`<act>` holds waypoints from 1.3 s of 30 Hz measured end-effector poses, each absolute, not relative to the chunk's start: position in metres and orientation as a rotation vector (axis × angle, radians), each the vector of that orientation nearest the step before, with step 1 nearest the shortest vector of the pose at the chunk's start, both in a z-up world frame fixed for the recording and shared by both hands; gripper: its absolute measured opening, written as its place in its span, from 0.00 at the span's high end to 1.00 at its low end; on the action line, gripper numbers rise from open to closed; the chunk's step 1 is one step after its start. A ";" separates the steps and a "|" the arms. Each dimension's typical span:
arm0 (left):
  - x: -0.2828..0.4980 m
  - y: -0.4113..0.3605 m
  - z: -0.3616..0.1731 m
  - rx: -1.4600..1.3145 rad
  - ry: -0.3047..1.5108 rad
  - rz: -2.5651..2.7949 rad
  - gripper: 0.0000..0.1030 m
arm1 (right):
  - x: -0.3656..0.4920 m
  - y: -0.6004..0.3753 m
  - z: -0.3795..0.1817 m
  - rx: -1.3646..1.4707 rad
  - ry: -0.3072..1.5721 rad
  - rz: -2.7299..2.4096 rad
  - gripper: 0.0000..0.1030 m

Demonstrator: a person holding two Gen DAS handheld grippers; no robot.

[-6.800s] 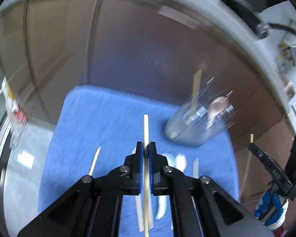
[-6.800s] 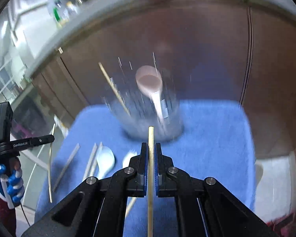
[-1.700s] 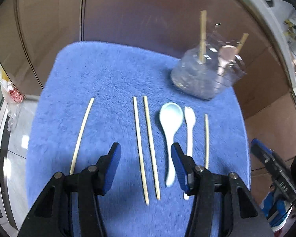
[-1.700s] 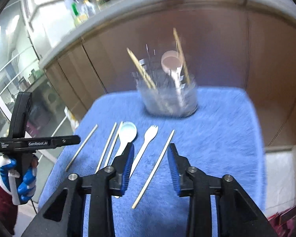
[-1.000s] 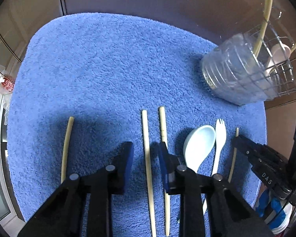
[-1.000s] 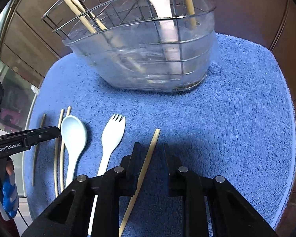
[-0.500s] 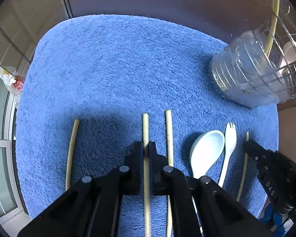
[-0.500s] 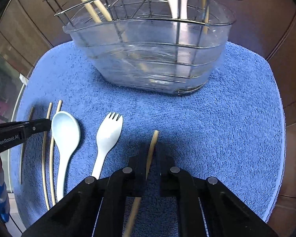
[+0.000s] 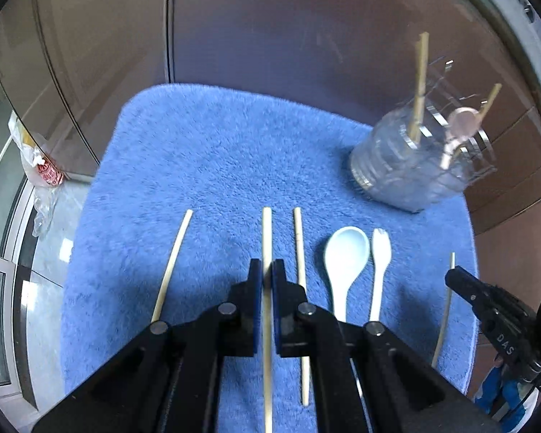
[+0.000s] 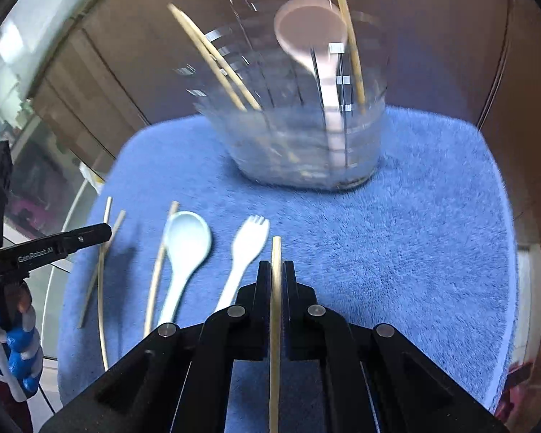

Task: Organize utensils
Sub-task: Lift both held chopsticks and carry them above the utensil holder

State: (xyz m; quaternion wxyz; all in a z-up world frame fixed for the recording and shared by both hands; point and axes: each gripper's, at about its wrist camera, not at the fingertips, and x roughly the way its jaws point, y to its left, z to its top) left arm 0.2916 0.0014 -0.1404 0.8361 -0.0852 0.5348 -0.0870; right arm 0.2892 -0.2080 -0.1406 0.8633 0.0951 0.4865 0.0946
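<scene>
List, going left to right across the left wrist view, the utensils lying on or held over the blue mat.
Loose pale wooden chopstick → chopstick clamped in the left tool → second loose chopstick → light blue plastic spoon → white plastic fork → chopstick held by the right tool.

I count seven chopsticks (image 9: 267, 238); two spoons (image 9: 344, 252); one fork (image 9: 380, 249); one holder (image 10: 306, 137); one blue mat (image 9: 216, 151).
</scene>
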 end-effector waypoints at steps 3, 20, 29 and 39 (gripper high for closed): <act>0.281 0.000 -0.126 -0.194 1.089 -0.197 0.96 | 0.269 -0.209 -0.126 0.202 0.956 0.227 0.95; 0.246 -0.023 -0.029 -0.271 0.695 -0.281 0.96 | 0.223 -0.257 -0.033 0.194 0.509 0.278 0.95; 0.301 -0.063 0.043 -0.411 0.404 -0.312 0.96 | 0.282 -0.271 0.048 0.183 0.146 0.211 0.95; 0.360 -0.119 0.027 -0.329 0.267 -0.222 0.96 | 0.338 -0.281 0.008 0.166 0.083 0.132 0.95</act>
